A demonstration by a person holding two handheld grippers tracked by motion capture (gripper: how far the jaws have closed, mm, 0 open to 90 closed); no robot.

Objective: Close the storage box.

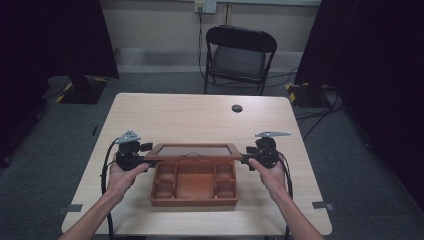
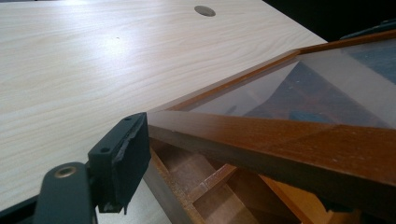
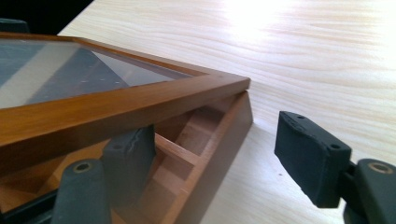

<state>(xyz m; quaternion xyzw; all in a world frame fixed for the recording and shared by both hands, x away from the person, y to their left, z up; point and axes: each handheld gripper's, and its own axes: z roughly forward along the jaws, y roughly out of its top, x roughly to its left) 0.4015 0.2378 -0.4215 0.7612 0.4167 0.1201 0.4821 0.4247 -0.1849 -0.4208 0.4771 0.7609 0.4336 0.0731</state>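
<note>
High view
Box: a wooden box point(image 1: 194, 187) sits on the table point(image 1: 200, 117) near its front edge, about midway between the left and right edges, its partitioned inside exposed.
Lid: a glass-paned lid point(image 1: 195, 150) in a wooden frame stands raised along the box's far side, hinged there and tilted.
Left gripper: the left gripper point(image 1: 145, 162) sits at the lid's left end, held by the person's left hand point(image 1: 121, 176).
Right gripper: the right gripper point(image 1: 245, 159) sits at the lid's right end, in the right hand point(image 1: 270, 172).
Room: a black folding chair point(image 1: 240, 57) stands beyond the table's far edge; a dark round hole point(image 1: 237, 108) marks the tabletop near that edge.

Left gripper view
Lid: the frame's corner juts across the middle, glass pane above it, the box's dividers below.
Left gripper: one black pad point(image 2: 122, 154) rests against the frame's corner edge from the outside. I cannot make out the other pad, so I cannot tell whether the frame is pinched.

Right gripper view
Lid: the raised frame runs in from the left, its corner over the box's side wall.
Right gripper: the jaws stand apart. One pad point(image 3: 130, 156) lies under the frame, inside the box opening; the other pad point(image 3: 310, 156) hangs clear over bare tabletop, well away from the wood, so nothing is clamped.
</note>
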